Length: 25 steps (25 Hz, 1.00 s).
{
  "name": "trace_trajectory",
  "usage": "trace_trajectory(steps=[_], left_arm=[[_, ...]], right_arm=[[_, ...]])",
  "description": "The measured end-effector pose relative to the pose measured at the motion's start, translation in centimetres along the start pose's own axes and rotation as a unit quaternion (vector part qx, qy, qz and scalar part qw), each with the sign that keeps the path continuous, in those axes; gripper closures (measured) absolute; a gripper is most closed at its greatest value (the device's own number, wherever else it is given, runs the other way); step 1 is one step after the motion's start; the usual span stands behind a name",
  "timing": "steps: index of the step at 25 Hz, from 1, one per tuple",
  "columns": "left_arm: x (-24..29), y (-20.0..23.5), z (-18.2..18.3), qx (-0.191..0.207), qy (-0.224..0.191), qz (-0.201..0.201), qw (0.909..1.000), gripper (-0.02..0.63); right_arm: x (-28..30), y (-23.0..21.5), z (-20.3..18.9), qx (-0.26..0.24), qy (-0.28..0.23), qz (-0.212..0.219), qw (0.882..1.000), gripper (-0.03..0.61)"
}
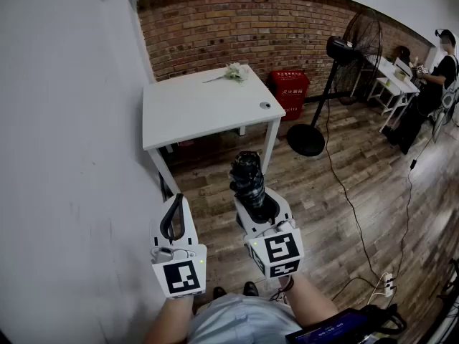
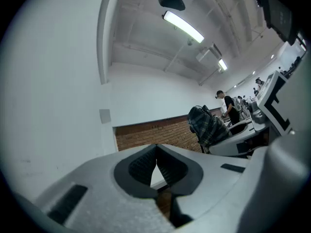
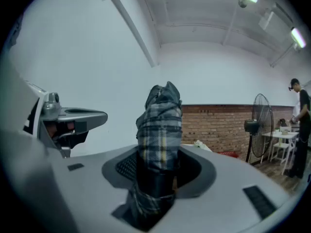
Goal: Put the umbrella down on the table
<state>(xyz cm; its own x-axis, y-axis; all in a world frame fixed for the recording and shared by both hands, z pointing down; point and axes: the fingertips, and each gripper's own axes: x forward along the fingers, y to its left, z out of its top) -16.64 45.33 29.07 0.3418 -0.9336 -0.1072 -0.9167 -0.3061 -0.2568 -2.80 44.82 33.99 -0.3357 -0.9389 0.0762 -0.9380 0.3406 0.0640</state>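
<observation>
A folded dark plaid umbrella (image 1: 249, 181) stands upright between the jaws of my right gripper (image 1: 255, 208), which is shut on its lower part. In the right gripper view the umbrella (image 3: 159, 130) rises from the right gripper (image 3: 158, 171), whose pads press on both its sides. My left gripper (image 1: 172, 218) is beside it on the left, level, shut with nothing in it. In the left gripper view its pads meet at the tip of the left gripper (image 2: 156, 165), and the umbrella (image 2: 206, 125) shows at the right. The white table (image 1: 193, 113) stands ahead against the wall, beyond both grippers.
On the table lie a white flower bunch (image 1: 235, 71) at the far edge and a small round object (image 1: 265, 105) near the right edge. A red box (image 1: 289, 89), a standing fan (image 1: 338, 50) and floor cables (image 1: 348, 199) lie to the right. A person (image 1: 430, 84) stands far right.
</observation>
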Motion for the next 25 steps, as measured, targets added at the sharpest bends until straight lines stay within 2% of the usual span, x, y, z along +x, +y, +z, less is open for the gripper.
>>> trace_trajectory(steps=[19, 25], left_arm=[[3.0, -6.0, -1.0, 0.021, 0.032, 0.019, 0.9991, 0.607], [5.3, -5.2, -2.2, 0.015, 0.044, 0.026, 0.9986, 0.607]], right_arm=[[-0.6, -7.6, -3.4, 0.024, 0.016, 0.007, 1.0, 0.391], [1.8, -8.5, -4.0, 0.026, 0.026, 0.012, 0.999, 0.391]])
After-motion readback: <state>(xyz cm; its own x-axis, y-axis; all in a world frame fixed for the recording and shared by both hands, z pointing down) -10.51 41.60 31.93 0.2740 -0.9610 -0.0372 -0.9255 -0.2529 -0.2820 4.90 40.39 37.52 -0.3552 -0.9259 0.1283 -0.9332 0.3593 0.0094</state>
